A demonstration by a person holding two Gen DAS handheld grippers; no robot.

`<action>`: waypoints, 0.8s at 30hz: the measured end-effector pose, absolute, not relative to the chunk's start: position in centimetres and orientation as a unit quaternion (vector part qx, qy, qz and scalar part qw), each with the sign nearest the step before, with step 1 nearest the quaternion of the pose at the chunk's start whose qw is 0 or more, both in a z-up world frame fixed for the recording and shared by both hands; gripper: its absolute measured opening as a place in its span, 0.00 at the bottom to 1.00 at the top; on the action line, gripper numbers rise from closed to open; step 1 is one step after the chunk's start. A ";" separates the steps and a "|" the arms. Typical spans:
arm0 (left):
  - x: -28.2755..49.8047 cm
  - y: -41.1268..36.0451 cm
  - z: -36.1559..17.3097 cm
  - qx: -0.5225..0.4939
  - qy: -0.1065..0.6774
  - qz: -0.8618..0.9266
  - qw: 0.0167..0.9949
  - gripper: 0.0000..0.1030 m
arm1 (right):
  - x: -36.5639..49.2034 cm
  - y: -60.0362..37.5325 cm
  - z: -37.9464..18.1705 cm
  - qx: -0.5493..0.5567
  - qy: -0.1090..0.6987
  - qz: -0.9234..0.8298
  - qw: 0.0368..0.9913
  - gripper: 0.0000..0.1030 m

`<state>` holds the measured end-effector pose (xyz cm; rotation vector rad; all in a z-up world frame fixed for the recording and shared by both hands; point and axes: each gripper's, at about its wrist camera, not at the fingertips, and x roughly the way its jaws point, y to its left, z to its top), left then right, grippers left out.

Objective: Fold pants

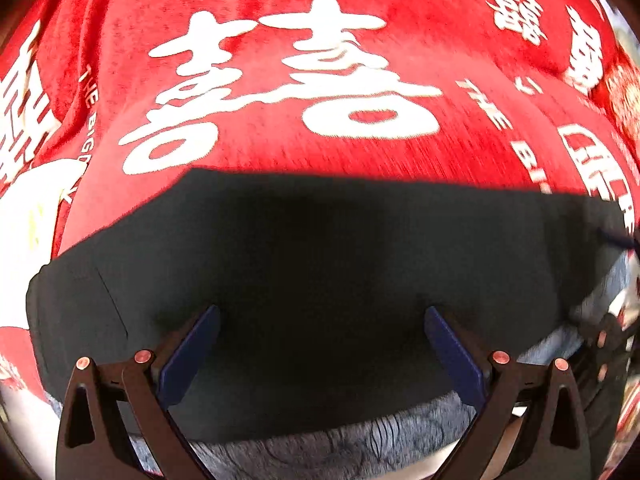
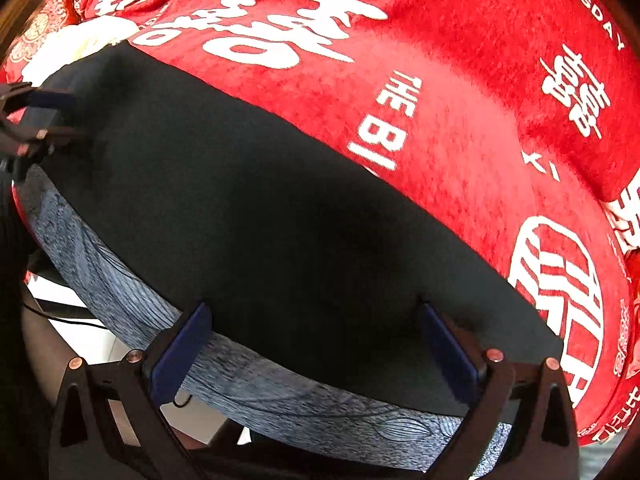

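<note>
Black pants lie flat as a wide folded panel on a red blanket, near the bed's front edge; they also fill the middle of the right wrist view. My left gripper is open, its blue pads spread wide just above the pants' near part. My right gripper is open too, its jaws straddling the pants' near edge. The left gripper shows at the far left of the right wrist view, at the pants' far corner. The right gripper shows dimly at the right edge of the left wrist view.
The red blanket with large white characters covers the bed. A blue-grey patterned mattress edge runs along the front, below the pants. White floor and a dark cable show beneath. A white patch lies at the left.
</note>
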<state>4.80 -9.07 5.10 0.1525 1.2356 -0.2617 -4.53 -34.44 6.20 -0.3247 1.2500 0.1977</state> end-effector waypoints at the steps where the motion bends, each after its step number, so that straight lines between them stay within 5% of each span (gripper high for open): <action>1: 5.6 -8.8 5.0 0.065 0.577 -0.121 0.805 0.99 | -4.6 -34.0 6.3 -0.149 0.580 0.092 0.795 1.00; 14: 9.7 -0.6 5.7 0.027 0.566 -0.053 0.822 0.99 | -4.5 -25.4 9.6 -0.104 0.536 0.201 0.814 1.00; 24: 6.5 8.2 3.9 -0.016 0.578 0.002 0.816 0.99 | 3.4 -15.6 9.2 -0.051 0.492 0.361 0.790 0.99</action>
